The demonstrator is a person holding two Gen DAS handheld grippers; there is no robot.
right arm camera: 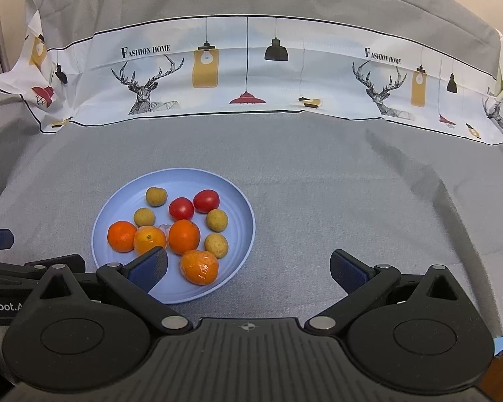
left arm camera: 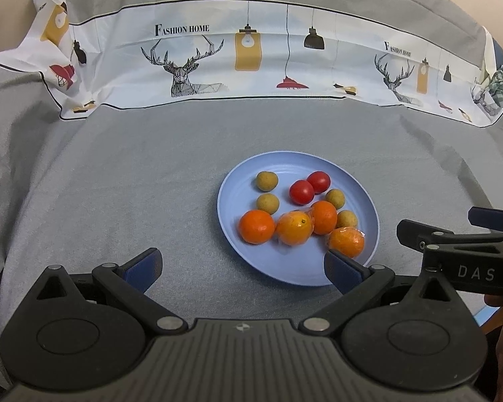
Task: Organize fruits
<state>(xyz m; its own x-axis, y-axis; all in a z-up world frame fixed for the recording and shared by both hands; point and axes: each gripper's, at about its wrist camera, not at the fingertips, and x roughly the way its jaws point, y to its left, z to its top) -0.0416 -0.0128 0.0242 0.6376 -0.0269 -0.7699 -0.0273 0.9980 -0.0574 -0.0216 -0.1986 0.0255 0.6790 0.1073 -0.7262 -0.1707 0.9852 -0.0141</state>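
- Blue plate (left arm camera: 372, 221) on grey-covered tabletop (left arm camera: 151, 174); all fruit sits on plate.
- On plate: 4 oranges (left arm camera: 257, 226), 2 in clear wrap; 2 red tomatoes (left arm camera: 301, 192) touching, twd plate's far side; 4 small tan round fruits (left arm camera: 266, 181) around them.
- Left gripper (left arm camera: 241, 268) wide open, empty, at plate's near edge; its right fingertip overlaps rim.
- Right gripper (right arm camera: 248, 268) wide open, empty, just right of plate; its left fingertip over plate's near part.
- Printed cloth (right arm camera: 251, 77) well behind plate.
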